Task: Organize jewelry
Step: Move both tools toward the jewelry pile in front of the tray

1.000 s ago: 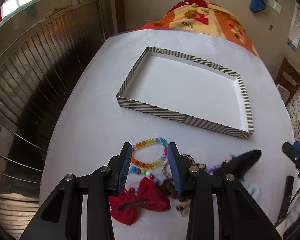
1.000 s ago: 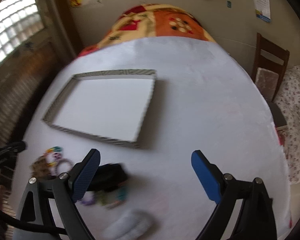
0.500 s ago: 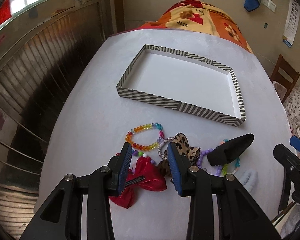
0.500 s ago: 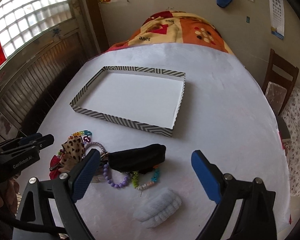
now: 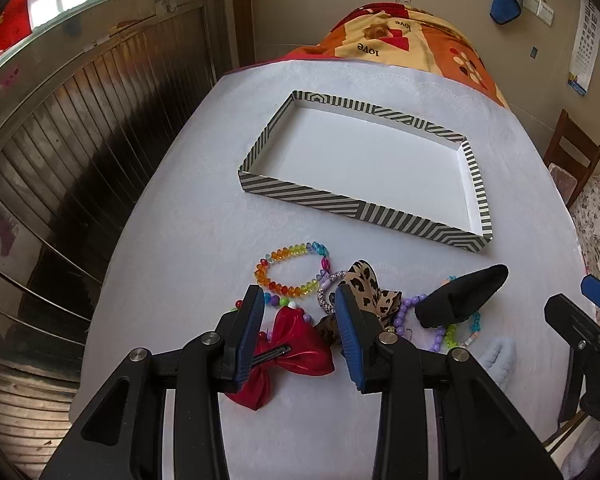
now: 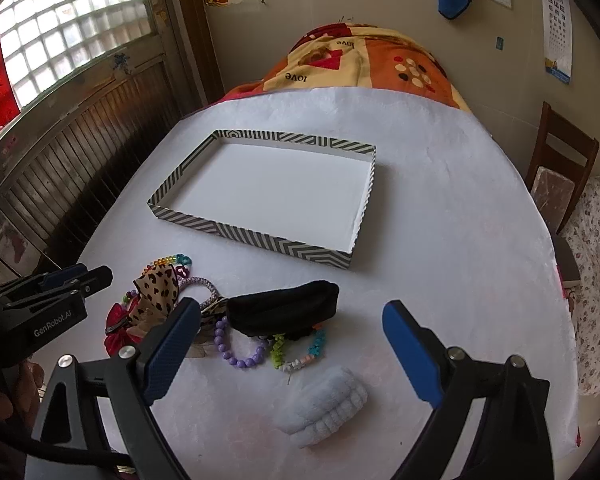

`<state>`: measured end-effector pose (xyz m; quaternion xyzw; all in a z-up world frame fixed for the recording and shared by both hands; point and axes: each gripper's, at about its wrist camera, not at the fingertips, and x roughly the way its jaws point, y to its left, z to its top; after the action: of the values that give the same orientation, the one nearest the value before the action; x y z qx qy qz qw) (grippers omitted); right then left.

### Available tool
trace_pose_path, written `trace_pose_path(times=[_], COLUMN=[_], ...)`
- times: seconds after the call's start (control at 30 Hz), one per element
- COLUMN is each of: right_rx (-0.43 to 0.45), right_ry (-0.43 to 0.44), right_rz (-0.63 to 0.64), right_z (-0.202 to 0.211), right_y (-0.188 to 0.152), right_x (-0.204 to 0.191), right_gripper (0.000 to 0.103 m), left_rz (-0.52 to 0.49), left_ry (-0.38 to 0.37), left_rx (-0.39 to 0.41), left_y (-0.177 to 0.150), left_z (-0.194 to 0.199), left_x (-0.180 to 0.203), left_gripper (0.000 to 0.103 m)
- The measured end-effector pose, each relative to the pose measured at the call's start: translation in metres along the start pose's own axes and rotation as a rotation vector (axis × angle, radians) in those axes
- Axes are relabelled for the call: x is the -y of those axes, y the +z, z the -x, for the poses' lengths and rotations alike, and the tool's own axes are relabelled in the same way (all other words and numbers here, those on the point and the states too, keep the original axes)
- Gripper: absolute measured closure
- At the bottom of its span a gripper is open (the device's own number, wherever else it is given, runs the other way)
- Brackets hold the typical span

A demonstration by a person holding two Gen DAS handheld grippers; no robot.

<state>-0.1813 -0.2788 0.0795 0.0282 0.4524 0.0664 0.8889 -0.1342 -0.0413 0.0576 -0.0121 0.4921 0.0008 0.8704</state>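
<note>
Jewelry lay heaped on the white tablecloth (image 6: 440,208), near the striped tray (image 5: 340,206): rainbow bead bracelet (image 5: 290,270), red bow clip (image 5: 296,350), leopard bow (image 5: 364,284). Left gripper (image 5: 298,332) hovered partly open over the red bow clip, gripping nothing; right gripper (image 6: 292,350) gaped wide, empty.

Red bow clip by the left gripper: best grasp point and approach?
Grip the red bow at its pinched centre, where the dark clip bar crosses it; the satin lobes are soft and would likely fold. Come from above with the left gripper, whose open jaws already straddle it, fingers across the knot. Beads crowd its far edge, so stay central.
</note>
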Motion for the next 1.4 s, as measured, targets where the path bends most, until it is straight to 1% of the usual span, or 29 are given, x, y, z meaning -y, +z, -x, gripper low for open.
trace_pose_path(times=[0.4, 0.73, 1.4], right_rx=[-0.013, -0.019, -0.050], right_ry=[0.011, 0.014, 0.027], right_rz=[0.003, 0.023, 0.015], right_z=[-0.008, -0.010, -0.017], right_y=[0.001, 0.002, 0.002], right_x=[-0.003, -0.007, -0.007], right_gripper=[0.008, 0.008, 0.008], left_rz=[0.001, 0.019, 0.030], left_ry=[0.004, -0.010, 0.014], left_rx=[-0.009, -0.025, -0.028], left_y=[0.001, 0.001, 0.001], left_z=[-0.005, -0.005, -0.009], left_x=[0.000, -0.009, -0.018], left_gripper=[0.086, 0.086, 0.086])
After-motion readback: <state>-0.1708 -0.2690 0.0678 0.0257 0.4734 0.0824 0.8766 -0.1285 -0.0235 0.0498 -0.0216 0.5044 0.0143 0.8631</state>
